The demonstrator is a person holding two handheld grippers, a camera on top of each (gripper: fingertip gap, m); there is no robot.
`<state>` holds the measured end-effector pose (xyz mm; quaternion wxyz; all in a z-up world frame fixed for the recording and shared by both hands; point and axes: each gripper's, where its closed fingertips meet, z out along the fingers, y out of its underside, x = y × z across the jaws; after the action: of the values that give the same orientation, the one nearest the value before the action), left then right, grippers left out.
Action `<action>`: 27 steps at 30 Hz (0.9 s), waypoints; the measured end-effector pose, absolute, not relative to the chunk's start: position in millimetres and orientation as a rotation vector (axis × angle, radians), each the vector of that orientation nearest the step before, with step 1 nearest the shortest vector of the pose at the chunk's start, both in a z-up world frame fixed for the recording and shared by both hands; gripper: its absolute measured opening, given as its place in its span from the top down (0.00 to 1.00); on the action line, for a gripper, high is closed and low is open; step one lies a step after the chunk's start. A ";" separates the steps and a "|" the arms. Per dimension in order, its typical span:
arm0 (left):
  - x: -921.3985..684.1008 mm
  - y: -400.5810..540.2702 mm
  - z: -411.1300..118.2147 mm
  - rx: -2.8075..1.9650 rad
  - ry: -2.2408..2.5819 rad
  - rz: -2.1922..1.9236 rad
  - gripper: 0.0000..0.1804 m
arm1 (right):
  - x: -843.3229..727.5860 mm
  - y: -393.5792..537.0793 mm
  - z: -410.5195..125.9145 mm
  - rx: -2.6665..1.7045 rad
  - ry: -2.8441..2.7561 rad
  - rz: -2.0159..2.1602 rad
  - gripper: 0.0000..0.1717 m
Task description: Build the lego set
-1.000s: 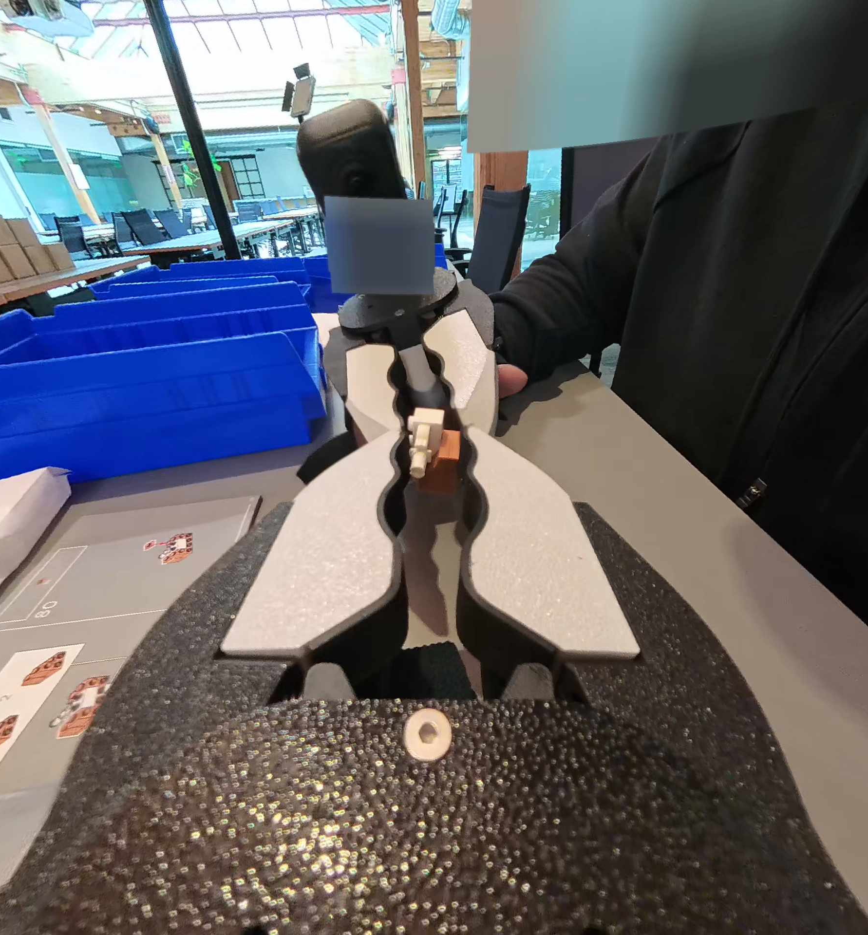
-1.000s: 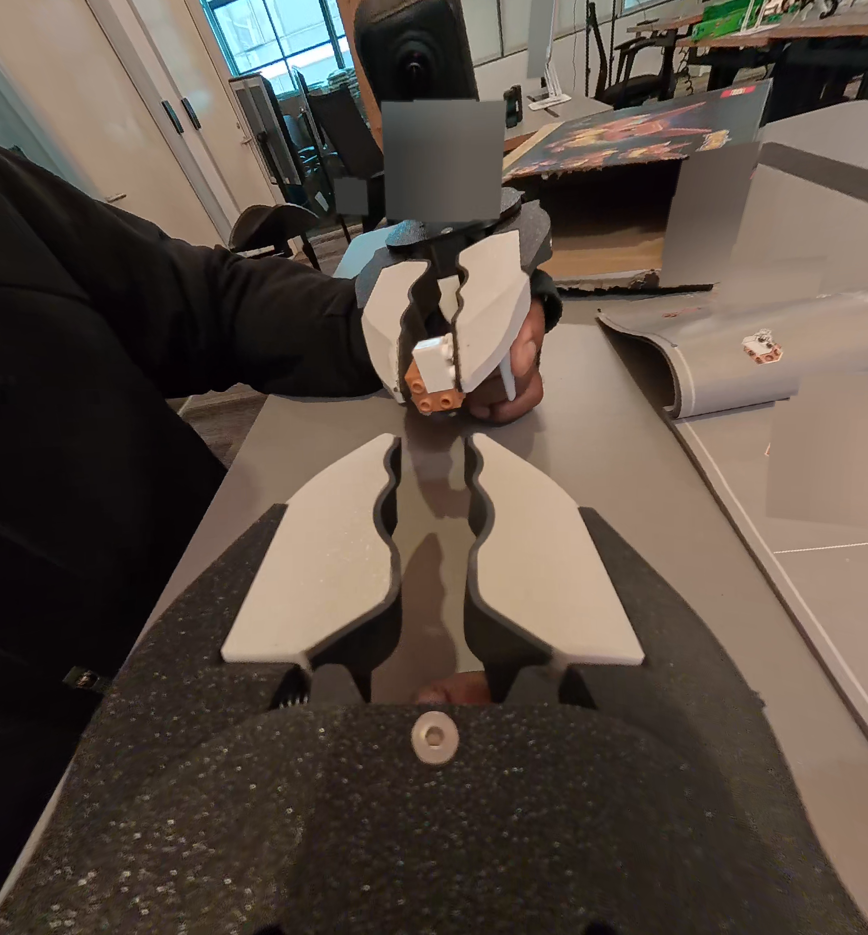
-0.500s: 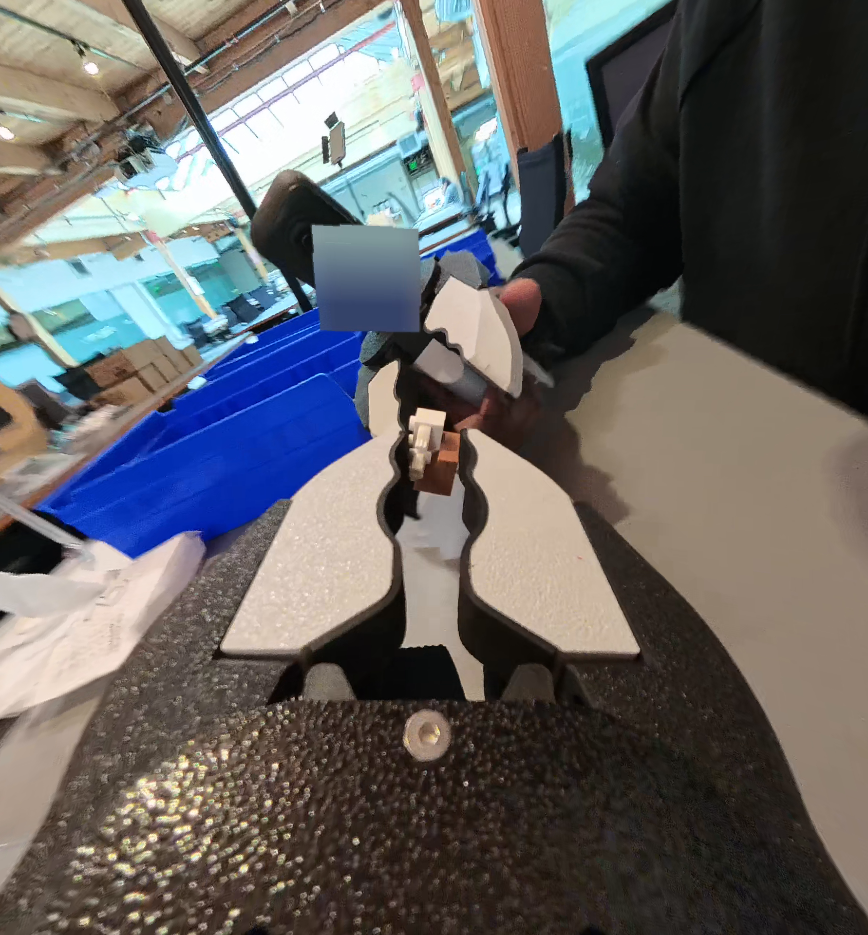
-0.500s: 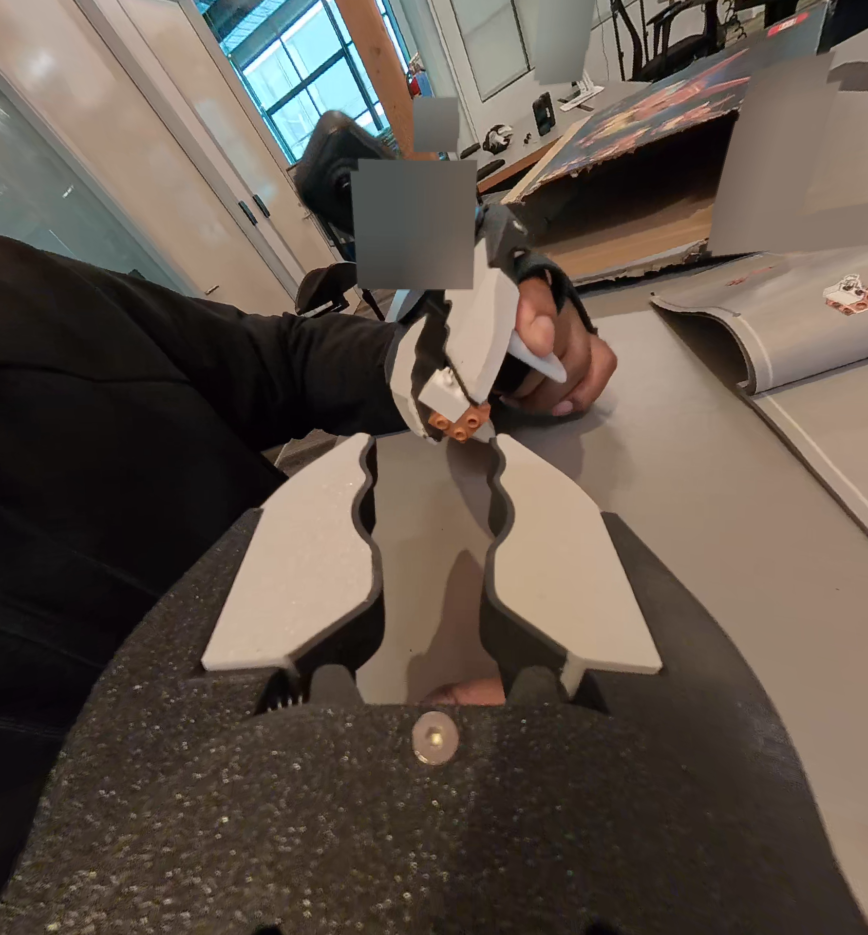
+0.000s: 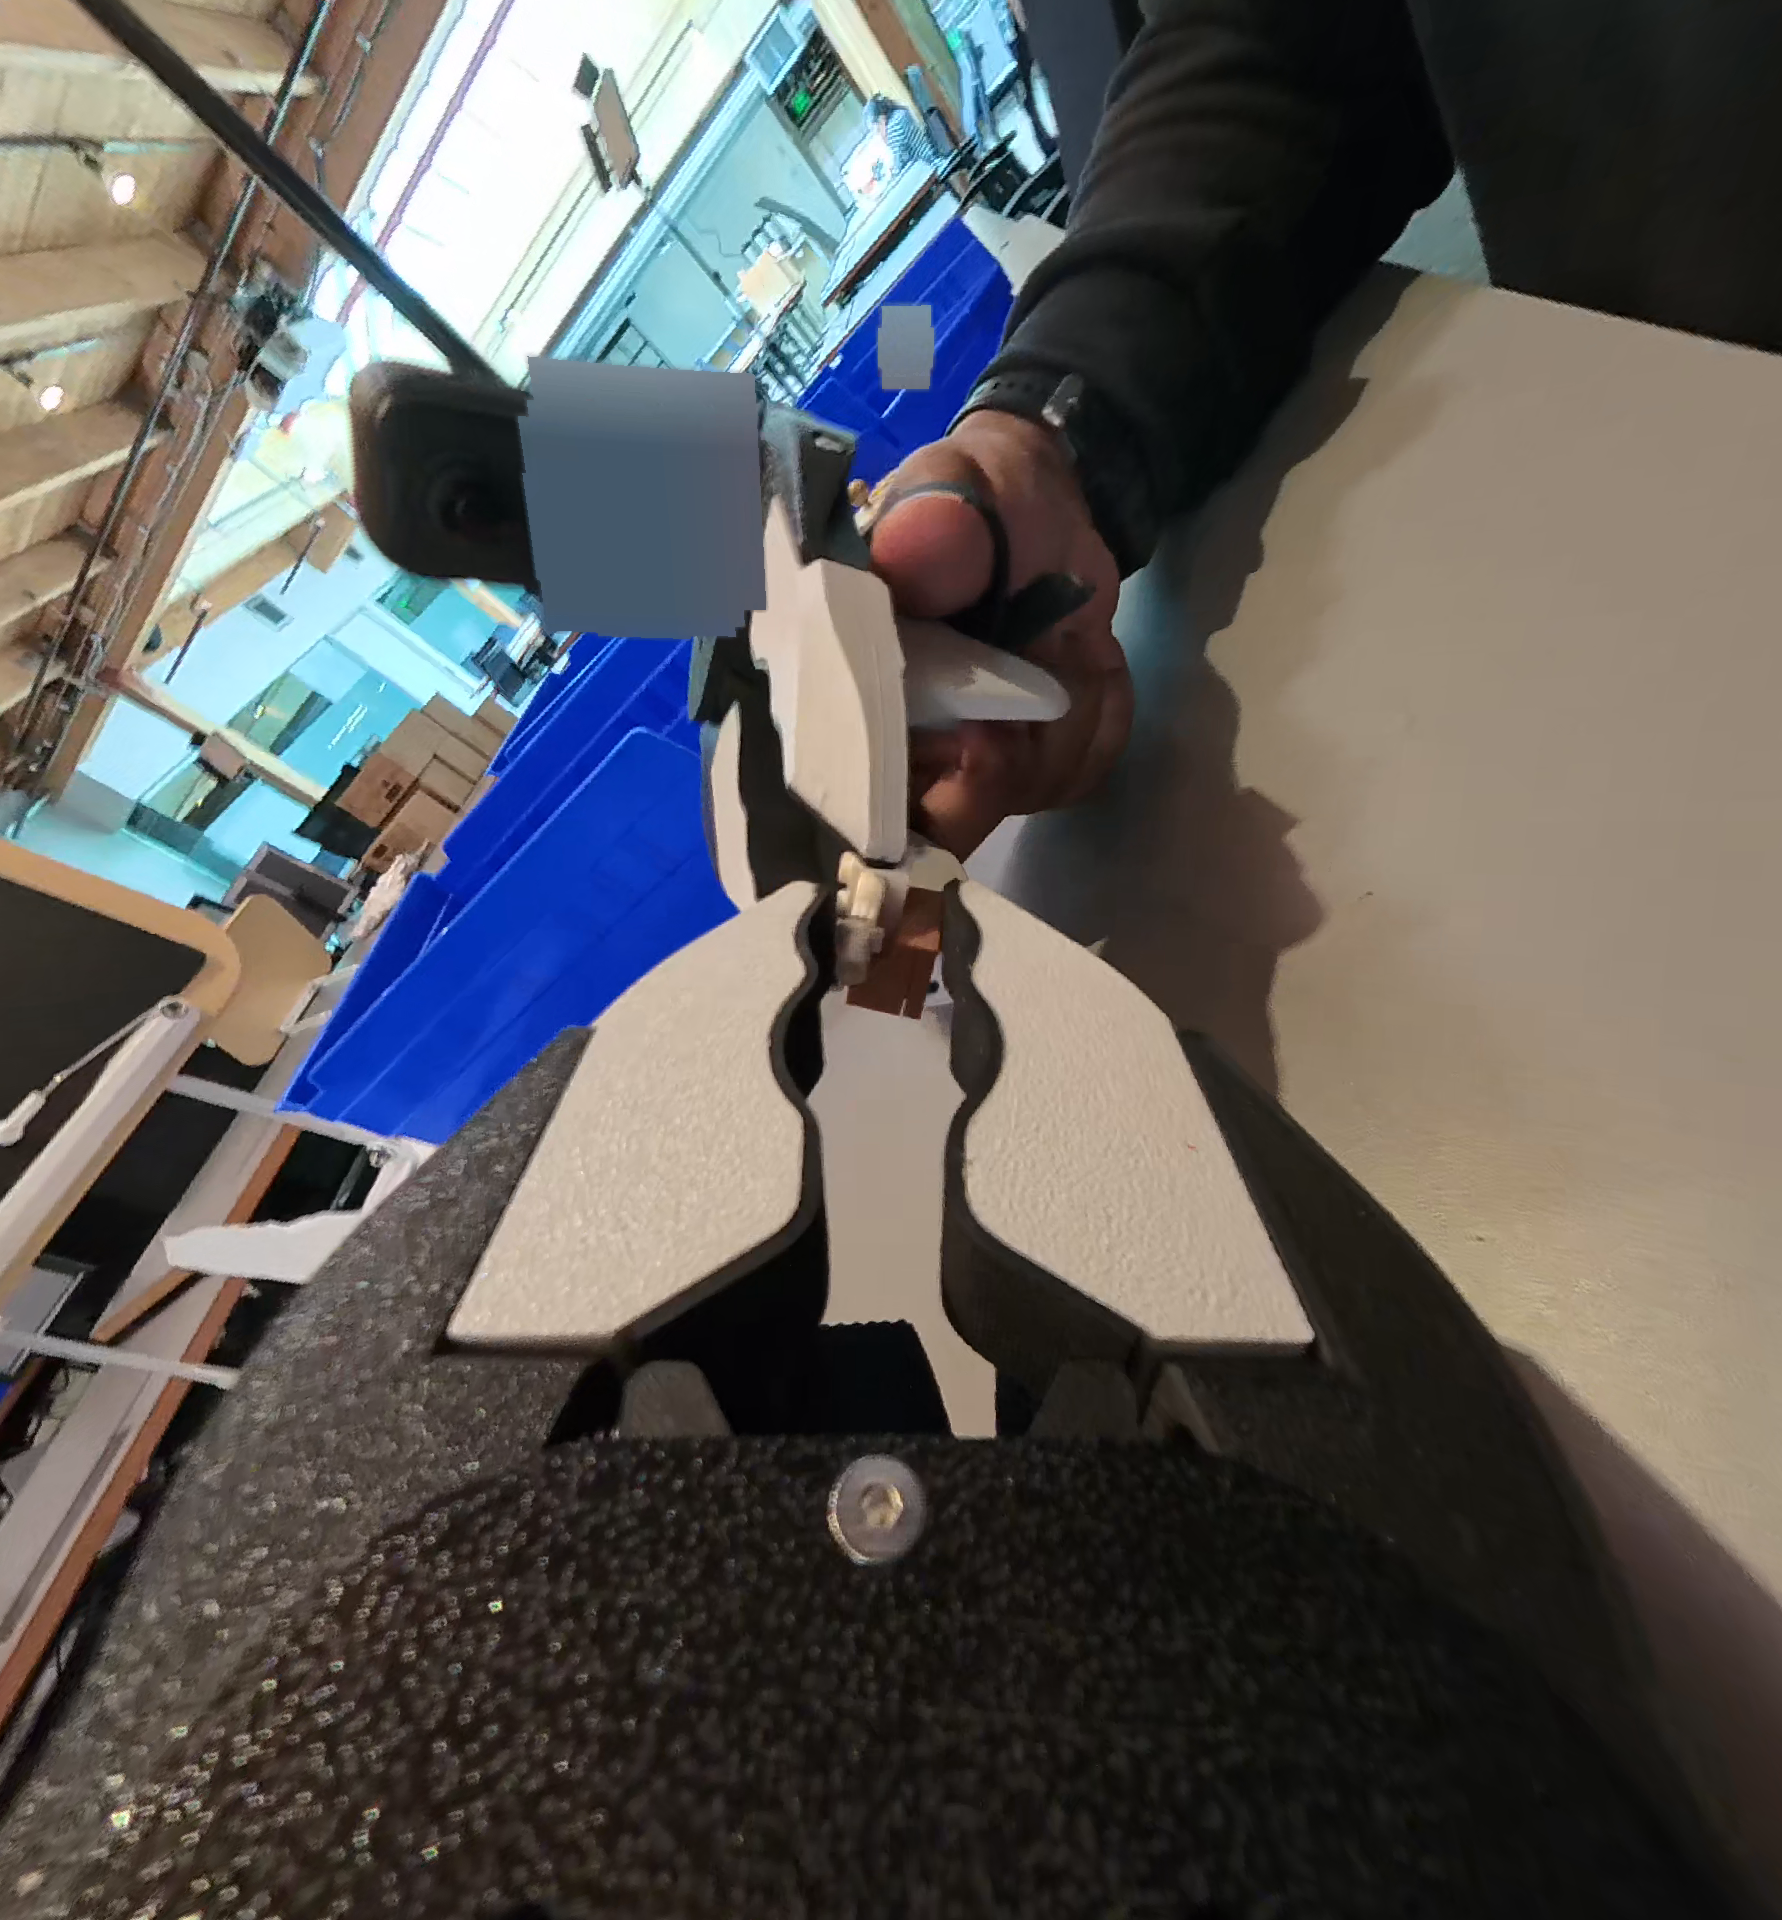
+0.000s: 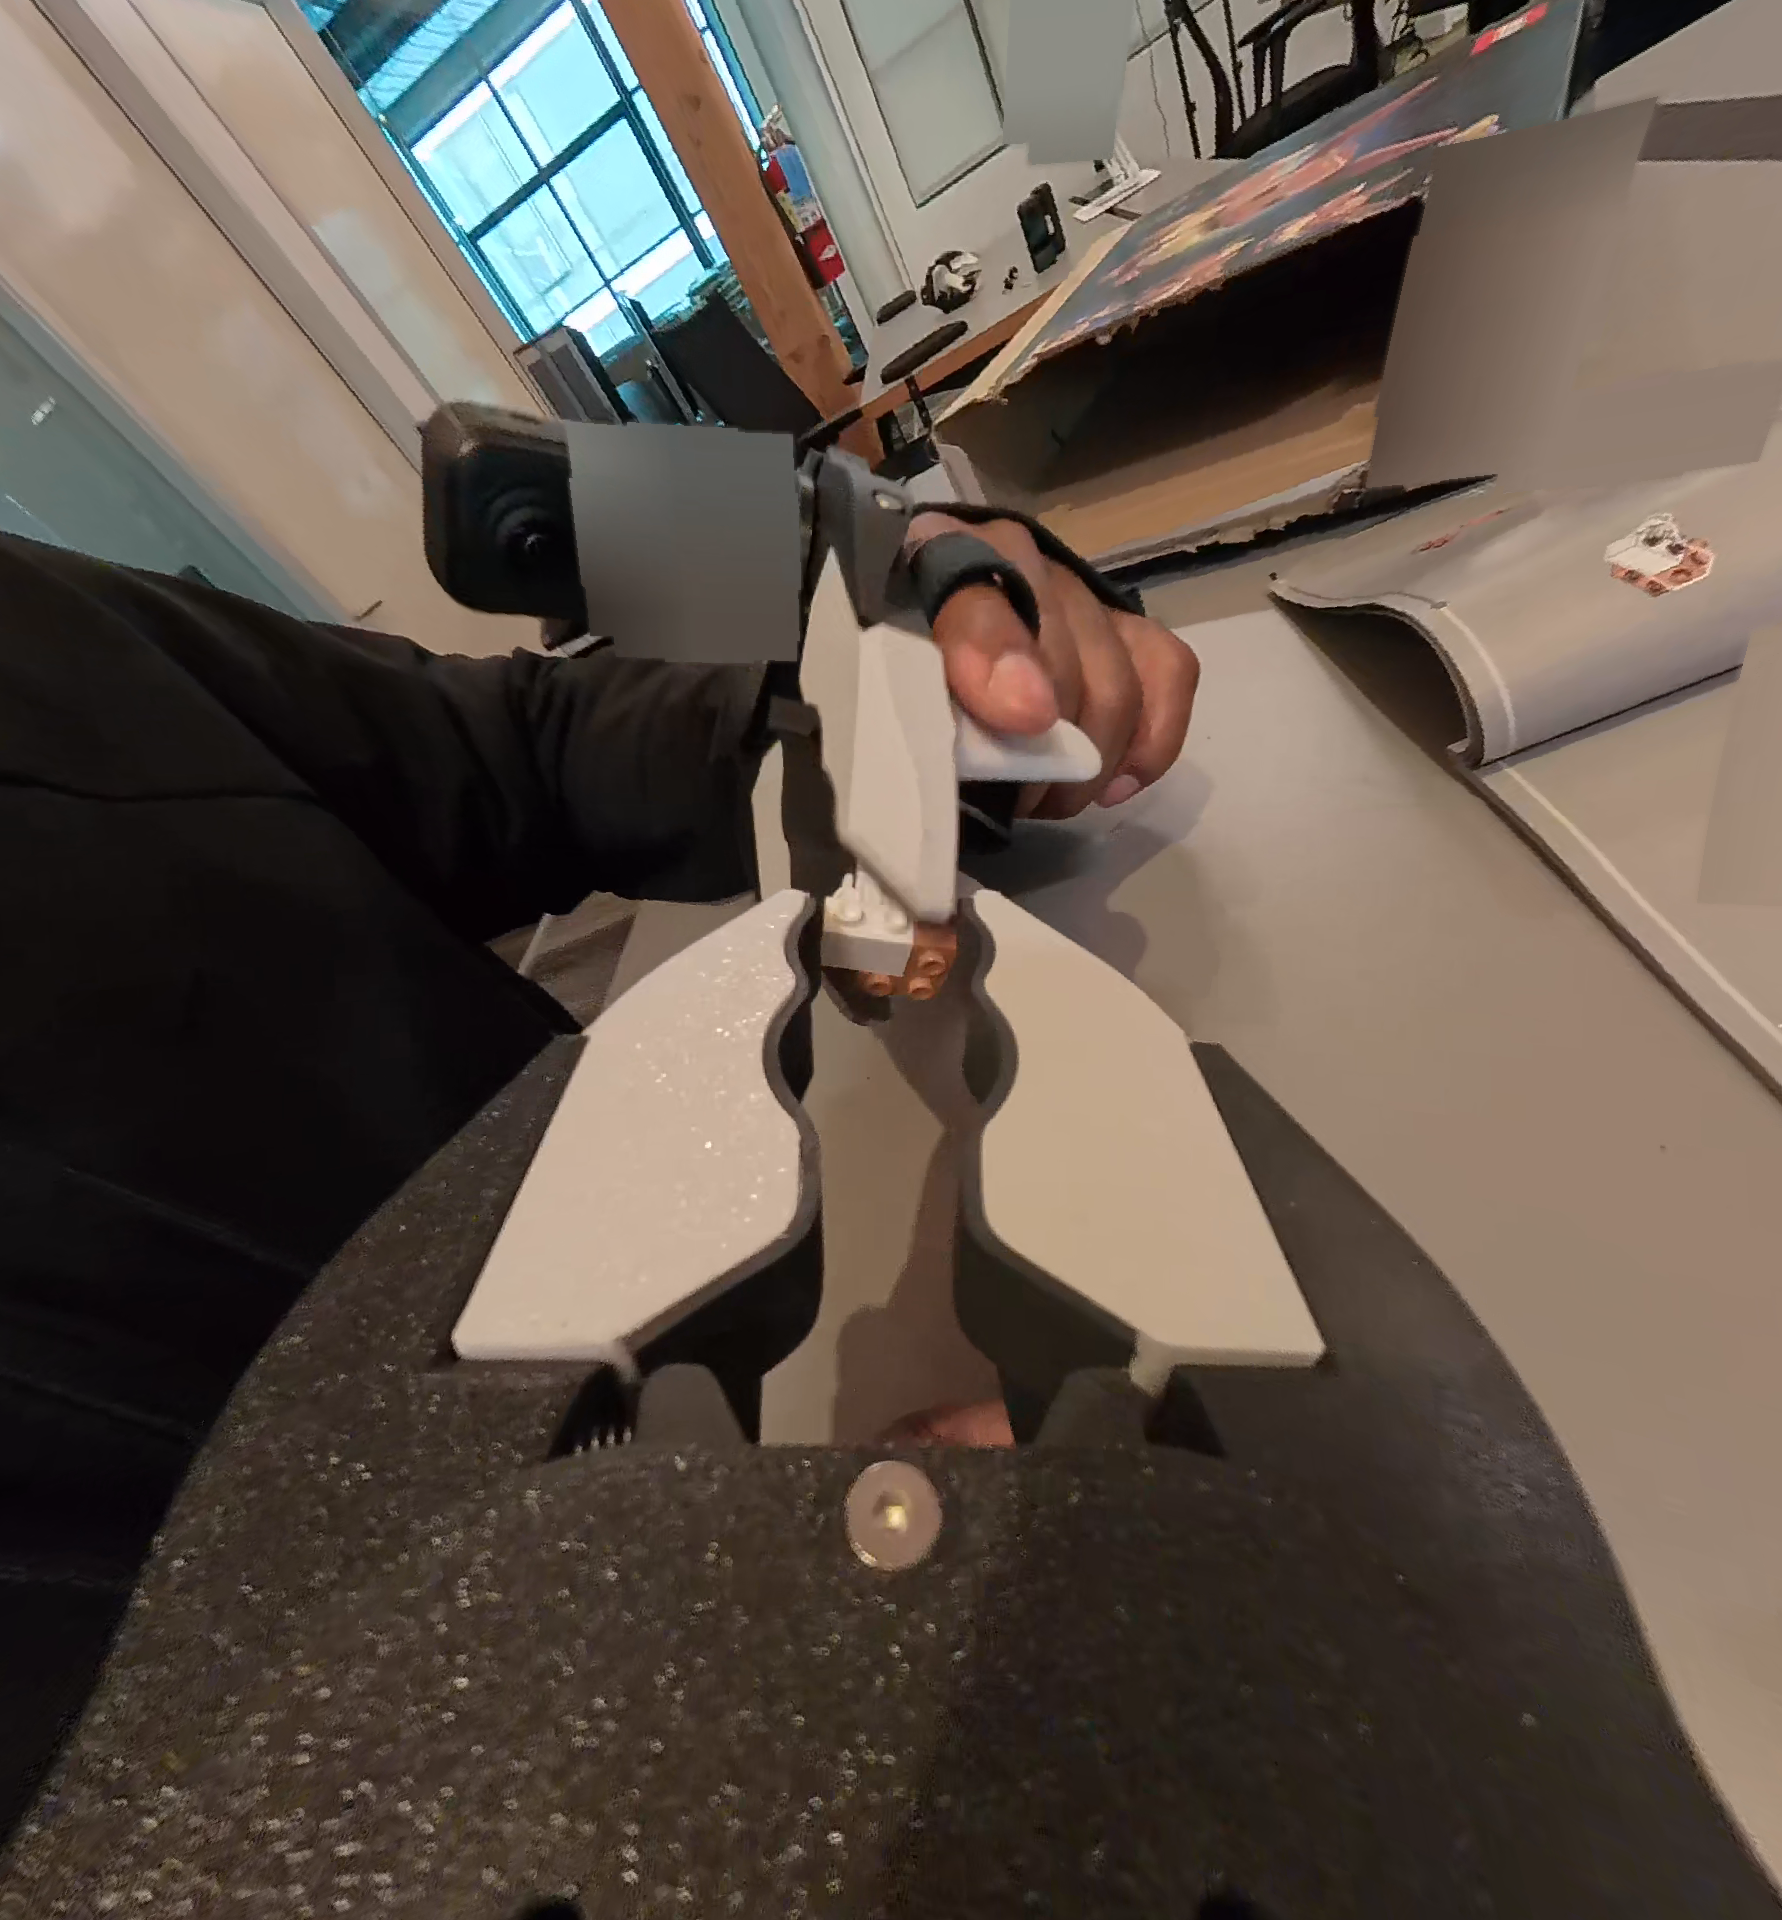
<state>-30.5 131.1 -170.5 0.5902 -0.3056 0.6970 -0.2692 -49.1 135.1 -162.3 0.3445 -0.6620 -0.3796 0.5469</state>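
Left gripper [image 5: 887, 935] clamps a small white-and-brown brick assembly [image 5: 892, 951], jaws narrowly apart. Right gripper [image 6: 887, 951] meets it tip to tip, closed on the same assembly [image 6: 882, 951] above the grey table [image 6: 1334, 935]. Beyond: open booklet [image 6: 1552, 644], cardboard box [image 6: 1230, 416], blue bins [image 5: 513, 914].

Left gripper [image 5: 887, 930] shut on small brick assembly [image 5: 892, 951]: brown block with white pieces on top, pressed between both fingertips. Right gripper [image 5: 871, 857] opposite, tips meeting the assembly's white top; firm grip there not confirmable. Hand [image 5: 1012, 644] in black sleeve wrapped round its handle. Grey table [image 5: 1541, 831] below. Blue bins [image 5: 554, 883] at left, cardboard boxes [image 5: 419, 769] beyond
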 end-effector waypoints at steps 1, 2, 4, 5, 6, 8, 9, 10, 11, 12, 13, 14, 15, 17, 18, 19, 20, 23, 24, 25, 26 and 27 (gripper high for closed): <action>-29.8 133.9 -169.7 -0.732 1.604 -0.630 0.86 | -48.7 136.0 -163.0 -1.710 -0.996 1.389 0.86; -29.8 134.5 -169.8 -0.749 1.600 -0.653 0.84 | -48.3 137.0 -163.8 -1.695 -1.011 1.346 0.86; -30.2 138.3 -171.7 -0.812 1.592 -0.701 0.80 | -47.4 137.4 -163.6 -1.647 -1.054 1.254 0.86; -30.7 139.9 -174.9 -0.845 1.603 -0.724 0.79 | -46.9 137.8 -163.0 -1.621 -1.071 1.204 0.86; -31.0 141.9 -177.6 -0.876 1.607 -0.739 0.78 | -46.6 138.1 -161.7 -1.593 -1.085 1.158 0.86; -31.0 144.2 -180.4 -0.918 1.606 -0.769 0.76 | -45.7 137.9 -158.5 -1.541 -1.105 1.090 0.86; -31.0 143.1 -181.9 -0.934 1.615 -0.791 0.76 | -45.2 137.7 -157.1 -1.520 -1.111 1.064 0.86; -30.8 142.2 -182.7 -0.944 1.620 -0.806 0.76 | -44.5 138.1 -155.7 -1.500 -1.116 1.039 0.86; -30.6 141.4 -182.4 -0.945 1.620 -0.816 0.76 | -43.9 138.4 -154.5 -1.481 -1.119 1.015 0.86; -30.5 140.2 -181.7 -0.942 1.618 -0.826 0.76 | -43.3 138.9 -153.9 -1.468 -1.123 0.993 0.86; -30.6 138.8 -180.8 -0.937 1.618 -0.836 0.77 | -43.0 139.3 -154.6 -1.461 -1.132 0.973 0.86; -30.6 138.1 -179.8 -0.934 1.614 -0.843 0.79 | -43.2 139.3 -156.2 -1.458 -1.143 0.957 0.86; -30.6 137.6 -178.9 -0.933 1.611 -0.848 0.79 | -43.7 138.6 -157.6 -1.454 -1.154 0.947 0.86; -31.0 136.1 -178.0 -0.926 1.611 -0.859 0.83 | -44.9 136.8 -159.5 -1.441 -1.172 0.931 0.86; -31.2 136.1 -178.0 -0.926 1.611 -0.860 0.85 | -45.6 135.5 -159.6 -1.431 -1.183 0.923 0.86; -31.5 136.3 -178.0 -0.928 1.611 -0.861 0.88 | -46.1 134.4 -159.7 -1.420 -1.193 0.912 0.86; -31.8 135.8 -178.0 -0.929 1.616 -0.866 0.88 | -46.5 133.8 -159.8 -1.411 -1.200 0.898 0.86; -32.5 134.3 -176.9 -0.916 1.624 -0.866 0.89 | -47.1 132.0 -159.0 -1.391 -1.210 0.881 0.86; -32.6 134.2 -176.8 -0.913 1.624 -0.861 0.89 | -47.1 131.8 -159.1 -1.391 -1.210 0.881 0.86; -32.5 134.7 -176.6 -0.912 1.623 -0.856 0.89 | -46.9 132.3 -159.0 -1.392 -1.206 0.878 0.86; -32.6 135.3 -176.4 -0.911 1.620 -0.851 0.89 | -46.6 132.8 -158.9 -1.394 -1.201 0.874 0.86; -32.7 135.7 -175.8 -0.909 1.616 -0.849 0.89 | -46.2 133.5 -159.1 -1.398 -1.197 0.869 0.85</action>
<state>-32.7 135.7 -175.8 0.5234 -0.3797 0.6752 -0.3548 -46.2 133.5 -159.1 0.5256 -0.5843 -0.5003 0.3634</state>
